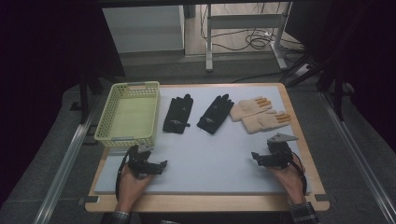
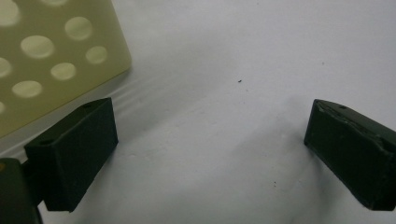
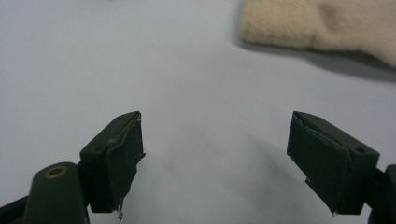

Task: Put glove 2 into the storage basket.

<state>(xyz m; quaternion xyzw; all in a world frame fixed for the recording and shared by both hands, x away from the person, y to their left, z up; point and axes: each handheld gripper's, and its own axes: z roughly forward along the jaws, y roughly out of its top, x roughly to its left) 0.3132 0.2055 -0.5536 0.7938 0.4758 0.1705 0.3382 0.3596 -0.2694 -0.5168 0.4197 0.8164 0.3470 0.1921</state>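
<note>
Both grippers rest wide open and empty near the basket (image 1: 128, 114). The right gripper (image 1: 261, 158) should approach the nearer beige glove (image 1: 264, 121) low and pinch its cuff; the left gripper (image 1: 156, 168) waits beside the basket.

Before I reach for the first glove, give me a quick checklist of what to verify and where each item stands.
1. Left gripper open and holding nothing: ok, jaws wide apart over bare mat.
2. Right gripper open and holding nothing: ok.
3. Yellow-green basket has room inside: ok, nothing shows in it.
4. Gloves lie flat and reachable: ok, two black gloves apart from each other mid-table.
5. Two beige gloves separate for single pick: not ok, they touch or overlap.
6. Nearest glove to right gripper: ok, a beige glove lies just ahead of it.
</note>
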